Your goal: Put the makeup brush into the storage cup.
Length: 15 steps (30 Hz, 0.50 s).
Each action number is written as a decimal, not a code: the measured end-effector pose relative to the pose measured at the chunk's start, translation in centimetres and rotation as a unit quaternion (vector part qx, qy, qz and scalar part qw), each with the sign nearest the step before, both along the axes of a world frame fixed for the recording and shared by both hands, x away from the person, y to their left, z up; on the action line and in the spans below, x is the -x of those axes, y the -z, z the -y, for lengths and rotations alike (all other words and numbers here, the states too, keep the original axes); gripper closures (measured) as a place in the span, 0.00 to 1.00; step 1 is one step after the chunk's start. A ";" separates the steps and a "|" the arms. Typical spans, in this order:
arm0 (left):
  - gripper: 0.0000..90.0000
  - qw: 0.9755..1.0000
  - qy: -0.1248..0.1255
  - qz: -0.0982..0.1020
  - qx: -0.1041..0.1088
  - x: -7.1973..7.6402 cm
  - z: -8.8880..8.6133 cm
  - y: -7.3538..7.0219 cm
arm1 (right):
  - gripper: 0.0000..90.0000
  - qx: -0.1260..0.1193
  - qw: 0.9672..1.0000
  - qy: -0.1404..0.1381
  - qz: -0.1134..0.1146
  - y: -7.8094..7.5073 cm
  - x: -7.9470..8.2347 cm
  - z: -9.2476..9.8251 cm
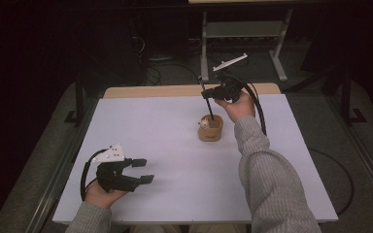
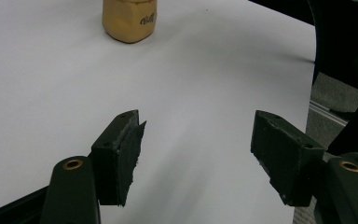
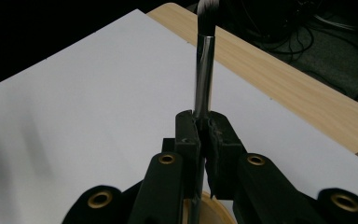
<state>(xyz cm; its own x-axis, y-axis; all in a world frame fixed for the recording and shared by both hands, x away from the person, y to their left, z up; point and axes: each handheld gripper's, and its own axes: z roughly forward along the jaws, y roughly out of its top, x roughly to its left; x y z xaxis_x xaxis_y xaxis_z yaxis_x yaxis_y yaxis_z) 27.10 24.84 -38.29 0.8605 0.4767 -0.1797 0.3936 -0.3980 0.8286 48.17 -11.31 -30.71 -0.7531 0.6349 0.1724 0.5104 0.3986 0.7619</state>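
Holding a slim brush (image 1: 207, 104) pinched between its pads, the right claw (image 1: 212, 96) hangs just above the tan wooden cup (image 1: 210, 128) that stands right of the middle of the white bench (image 1: 175, 145), toward its far edge. The brush stands nearly upright, its lower end down inside the cup's mouth and its pale bristle tip (image 3: 208, 6) pointing up and away from the cup, which reads to me as a brush being stood handle-first in a holder so the bristles stay clear of the bottom. In the right gripper view the claw is clenched on the brush's shiny metal shaft (image 3: 203, 74), both pads tight against it, and the cup's rim (image 3: 214, 210) sits directly under the jaws; that narrow grip high on the shaft seems chosen so the claw itself never has to enter the cup. Something small and pale (image 1: 204, 123) rests inside the cup on the side away from the holding hand, though I cannot make out what it is. The left claw (image 1: 143, 171) rests well away from the cup, near the front left corner of the bench, its jaws spread wide with nothing between them, pointing roughly toward the cup (image 2: 129, 21) as if simply parked out of the way.
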 end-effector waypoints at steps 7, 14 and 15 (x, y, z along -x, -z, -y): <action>0.36 1.000 -0.005 0.003 0.001 0.0 -0.4 -0.2 | 0.92 -0.001 1.000 0.007 -0.010 1.7 -0.2 0.2; 0.35 1.000 0.001 0.000 -0.006 -0.2 0.2 0.1 | 0.92 -0.011 1.000 0.018 -0.008 2.4 -0.1 1.2; 0.35 1.000 0.004 -0.001 -0.007 -0.2 0.3 0.1 | 0.92 -0.013 1.000 0.019 -0.008 2.5 -0.1 1.3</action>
